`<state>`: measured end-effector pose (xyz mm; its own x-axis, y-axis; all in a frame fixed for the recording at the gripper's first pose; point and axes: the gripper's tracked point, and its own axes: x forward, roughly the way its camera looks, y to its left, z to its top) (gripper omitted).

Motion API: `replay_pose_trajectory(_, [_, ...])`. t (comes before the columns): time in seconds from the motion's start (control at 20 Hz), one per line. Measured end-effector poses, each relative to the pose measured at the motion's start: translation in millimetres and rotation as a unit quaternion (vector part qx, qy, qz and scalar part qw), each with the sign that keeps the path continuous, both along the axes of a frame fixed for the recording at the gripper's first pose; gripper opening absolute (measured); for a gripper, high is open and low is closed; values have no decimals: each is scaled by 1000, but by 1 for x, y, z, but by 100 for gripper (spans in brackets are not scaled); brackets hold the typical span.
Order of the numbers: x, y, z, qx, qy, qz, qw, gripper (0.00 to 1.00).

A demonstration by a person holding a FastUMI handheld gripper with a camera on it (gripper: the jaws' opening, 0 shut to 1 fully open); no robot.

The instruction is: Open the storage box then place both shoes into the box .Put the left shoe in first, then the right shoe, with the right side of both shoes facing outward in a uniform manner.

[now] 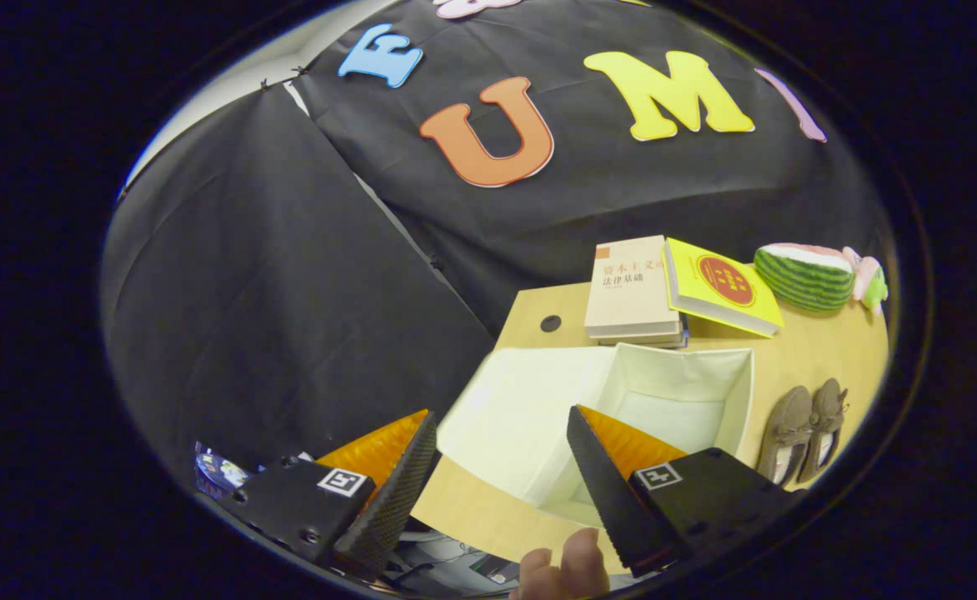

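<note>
Fingers [501, 429] spread, empty; one open box [688, 375]; two shoes [804, 432].

The gripper [501, 442] hangs with its fingers spread wide and nothing between them, over the table's [822, 350] near edge. Just ahead, the white storage box [672, 400] stands open — its lid [522, 408] folded out flat toward the table's left edge, its inside bare. A pair of brown shoes [805, 433] lies just right of the box. Two books [672, 292] and a watermelon plush [805, 277] line the far edge — bare wood separates them from the box.
</note>
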<state>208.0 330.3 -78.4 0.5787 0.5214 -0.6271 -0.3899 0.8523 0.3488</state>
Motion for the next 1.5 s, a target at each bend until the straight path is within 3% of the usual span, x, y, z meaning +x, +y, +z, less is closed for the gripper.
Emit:
replay_pose_trajectory(0.35, [8,-87,-34,-103,-4,-36,994,100])
replay_pose_trajectory(0.5, [3,-126,-62,-132,23,-36,990,100])
replay_pose_trajectory(0.75, [7,-198,-94,-180,43,-74,980,100])
replay_pose_trajectory(1.25, [14,-307,-152,-215,113,-141,960,100])
replay_pose_trajectory(1.5, [12,-343,-185,-232,150,-156,948,100])
